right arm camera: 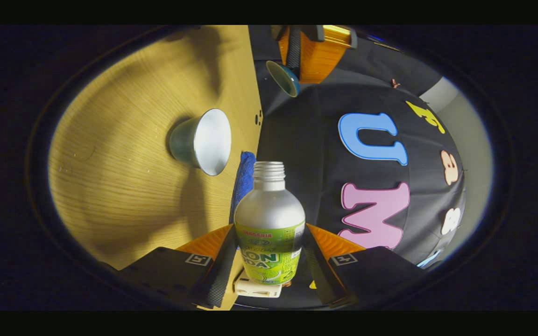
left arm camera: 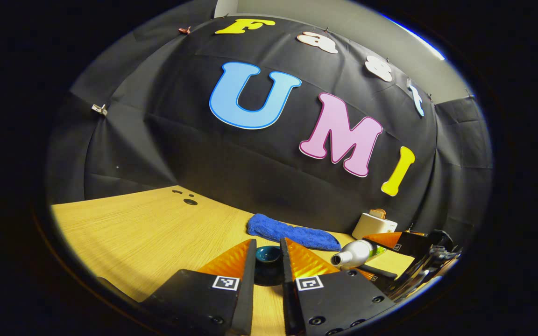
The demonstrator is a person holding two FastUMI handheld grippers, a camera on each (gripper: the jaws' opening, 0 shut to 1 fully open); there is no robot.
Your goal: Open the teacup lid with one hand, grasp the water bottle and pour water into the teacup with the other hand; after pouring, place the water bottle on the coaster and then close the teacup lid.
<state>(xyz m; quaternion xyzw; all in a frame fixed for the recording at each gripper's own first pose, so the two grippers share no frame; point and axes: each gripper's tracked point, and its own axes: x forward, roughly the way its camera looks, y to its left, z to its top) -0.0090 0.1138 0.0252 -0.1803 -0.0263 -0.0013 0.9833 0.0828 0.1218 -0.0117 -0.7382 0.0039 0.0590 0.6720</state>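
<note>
I'm working in a staged recording booth, not a real home: black cloth (left arm camera: 203,154) is clipped up as a wall behind a bare wooden table (left arm camera: 138,228), with plain grey room wall (left arm camera: 343,23) showing above the cloth.

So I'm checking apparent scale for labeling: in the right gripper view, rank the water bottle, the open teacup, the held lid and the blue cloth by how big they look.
1. Water bottle, though it is nearest the camera.
2. Teacup.
3. Lid and blue cloth: both partly hidden, too alike to rank.
</note>
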